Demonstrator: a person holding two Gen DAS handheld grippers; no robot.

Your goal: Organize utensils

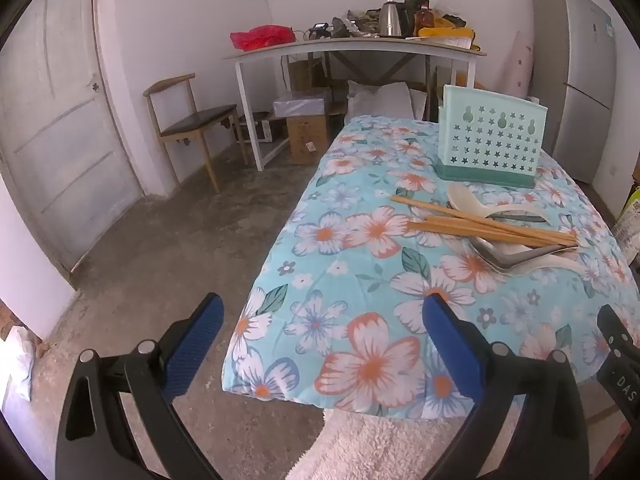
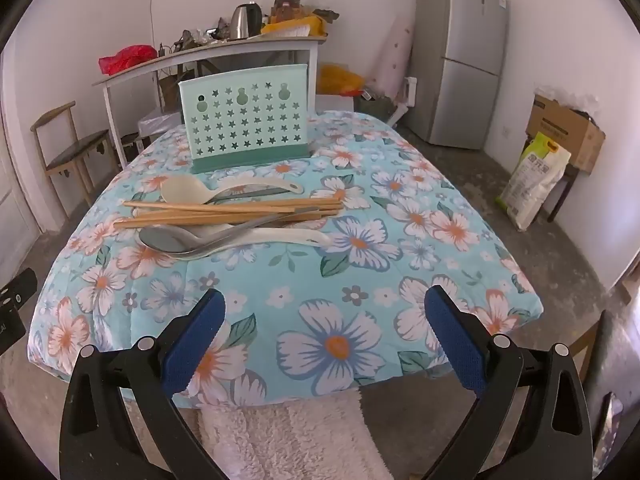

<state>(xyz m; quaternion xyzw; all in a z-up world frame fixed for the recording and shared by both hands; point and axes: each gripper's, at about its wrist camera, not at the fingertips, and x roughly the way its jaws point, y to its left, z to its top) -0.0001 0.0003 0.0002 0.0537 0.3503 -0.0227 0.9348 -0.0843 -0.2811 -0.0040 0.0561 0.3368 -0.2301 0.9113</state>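
Observation:
A pile of utensils lies mid-table on the floral cloth (image 2: pixel 344 280): wooden chopsticks (image 2: pixel 232 212) (image 1: pixel 488 224), a cream rice paddle (image 2: pixel 188 190) (image 1: pixel 464 198), a metal spoon (image 2: pixel 168 240) (image 1: pixel 504 258) and a white spoon (image 2: pixel 288 236). Behind them stands a mint green perforated utensil holder (image 2: pixel 246 116) (image 1: pixel 490 136). My left gripper (image 1: pixel 322 316) hangs open over the table's near left corner, nothing between its blue pads. My right gripper (image 2: pixel 324 312) is open above the near edge, well short of the pile. The right gripper's edge (image 1: pixel 618 344) shows in the left wrist view.
A white fluffy fabric (image 2: pixel 296 436) lies below the table's near edge. Beyond are a cluttered side table (image 1: pixel 360 46), a wooden chair (image 1: pixel 188 120), a door (image 1: pixel 52 120), a grey fridge (image 2: pixel 460 56), a cardboard box (image 2: pixel 568 128) and a rice bag (image 2: pixel 532 180). Bare concrete floor surrounds the table.

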